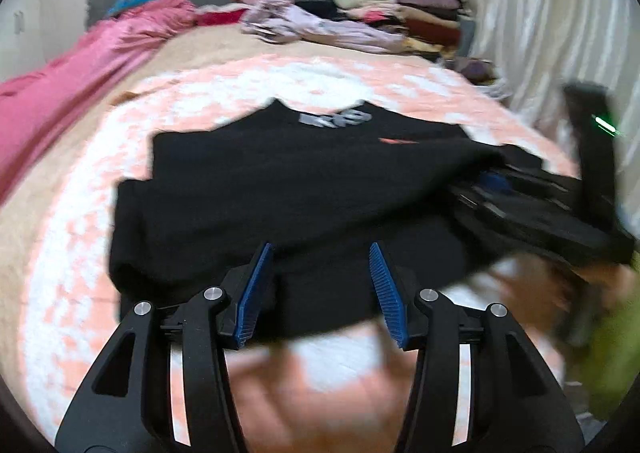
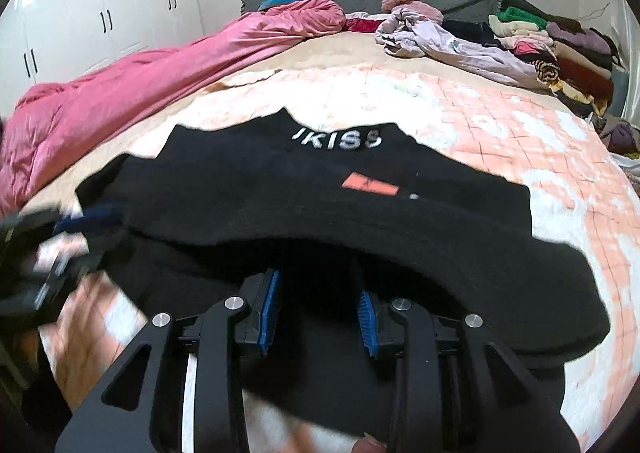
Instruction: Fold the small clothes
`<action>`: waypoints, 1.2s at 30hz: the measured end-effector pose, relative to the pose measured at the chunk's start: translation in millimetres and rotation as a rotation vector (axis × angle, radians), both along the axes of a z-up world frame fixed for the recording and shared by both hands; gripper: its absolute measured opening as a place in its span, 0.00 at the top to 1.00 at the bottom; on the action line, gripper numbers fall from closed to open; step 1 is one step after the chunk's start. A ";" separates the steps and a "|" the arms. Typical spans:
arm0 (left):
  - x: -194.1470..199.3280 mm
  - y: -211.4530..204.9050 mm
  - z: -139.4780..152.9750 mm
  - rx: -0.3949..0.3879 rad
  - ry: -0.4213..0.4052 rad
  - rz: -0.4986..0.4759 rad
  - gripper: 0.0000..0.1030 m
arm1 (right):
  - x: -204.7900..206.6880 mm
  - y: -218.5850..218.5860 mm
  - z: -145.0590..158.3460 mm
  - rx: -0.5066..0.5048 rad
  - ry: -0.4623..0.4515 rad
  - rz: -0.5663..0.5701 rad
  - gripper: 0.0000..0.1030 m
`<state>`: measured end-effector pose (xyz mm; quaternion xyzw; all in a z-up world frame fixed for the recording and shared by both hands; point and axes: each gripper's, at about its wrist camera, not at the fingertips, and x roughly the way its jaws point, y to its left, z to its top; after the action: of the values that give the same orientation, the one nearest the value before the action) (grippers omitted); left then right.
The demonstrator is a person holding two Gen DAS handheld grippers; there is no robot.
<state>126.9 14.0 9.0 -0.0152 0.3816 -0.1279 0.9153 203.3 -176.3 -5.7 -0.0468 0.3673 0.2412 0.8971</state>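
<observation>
black garment (image 2: 320, 205) with white lettering lies spread on the peach-and-white blanket (image 2: 540, 125), near edge lifted. left gripper (image 1: 322, 289) stands parted over its near hem, gripping nothing; right gripper (image 2: 320, 317) reaches under the raised fold, grip unclear.

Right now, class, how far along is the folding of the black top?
Done: the black top lies spread on the blanket, lettering up. In hand: the right gripper reaches under a raised fold, its jaw tips hidden; the left gripper hovers with open jaws over the near hem. Left: completing the folds.
</observation>
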 end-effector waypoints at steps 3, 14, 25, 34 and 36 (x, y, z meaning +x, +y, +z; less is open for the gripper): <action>-0.4 -16.9 -6.4 -0.001 0.031 -0.061 0.57 | 15.5 -3.1 5.2 0.026 0.010 -0.008 0.69; 50.6 -22.7 -19.2 0.137 0.055 0.005 0.54 | 53.7 -13.0 31.6 0.026 -0.044 -0.057 0.59; 112.3 36.4 12.6 -0.005 -0.027 0.244 0.44 | 54.4 -46.4 50.9 0.067 -0.158 -0.146 0.37; 94.3 97.5 4.2 -0.127 -0.040 0.362 0.43 | 15.8 -79.2 50.9 0.037 -0.210 -0.193 0.25; 95.6 105.9 0.9 -0.127 -0.022 0.381 0.43 | 7.3 -80.7 41.0 0.005 -0.185 -0.198 0.25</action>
<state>222.4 119.9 10.0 -0.1436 0.3531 0.0235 0.9242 210.7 -257.0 35.3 -0.0302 0.2850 0.1472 0.9467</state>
